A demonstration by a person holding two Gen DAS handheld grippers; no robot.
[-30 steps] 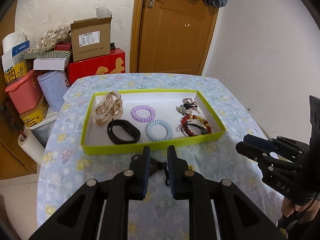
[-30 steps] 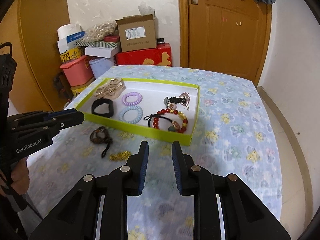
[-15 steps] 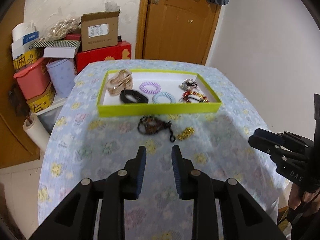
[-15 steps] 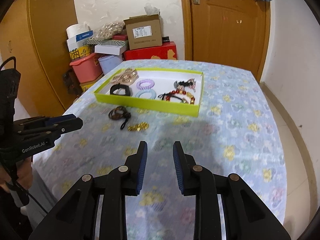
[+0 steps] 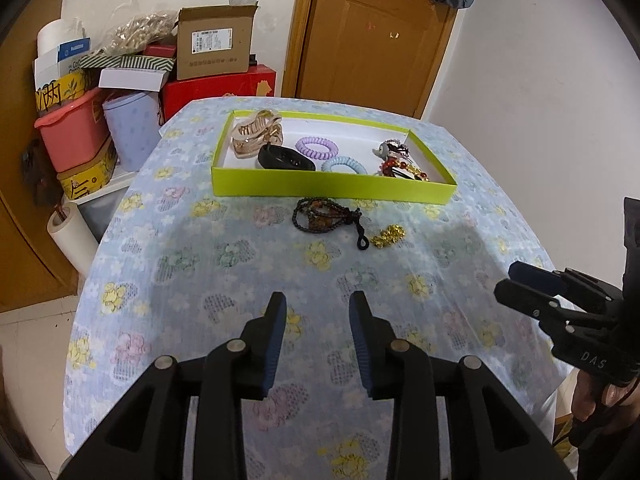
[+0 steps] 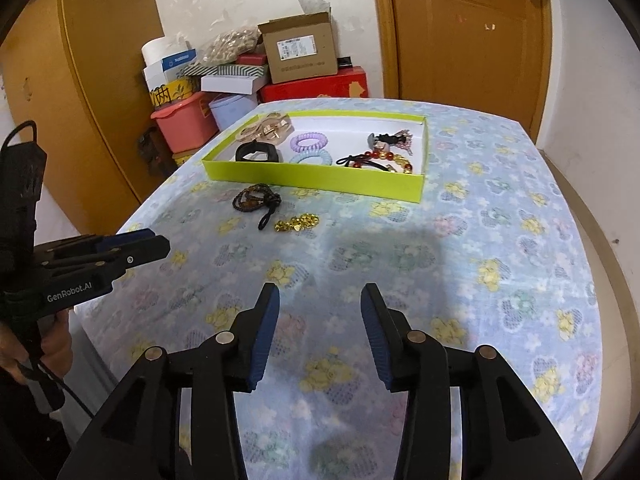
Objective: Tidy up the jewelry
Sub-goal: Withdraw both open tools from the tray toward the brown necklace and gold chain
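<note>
Floral quilted tablecloth [image 5: 240, 280] carries a glossy lime cardboard tray [image 5: 332, 190] at twelve o'clock; beside it lie a black braided cord [image 5: 324, 220] and a crumpled gold chain [image 5: 388, 236]. Both the left gripper [image 5: 318, 308] and the right gripper [image 6: 320, 300] have just been opening, with empty ribbed pads.

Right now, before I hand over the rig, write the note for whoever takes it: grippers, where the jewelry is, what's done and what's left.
Left gripper: open, nothing between the fingers; its jaws have just been opening. It hangs over bare tablecloth, short of the jewelry.
Right gripper: open and empty too, jaws likewise just opening.
Green tray: already holds a beige hair claw, black band, purple coil tie, blue coil tie and a beaded bracelet, among others.
Left to do: the dark corded necklace and the small gold chain lie on the cloth in front of the tray, close beside each other.
</note>
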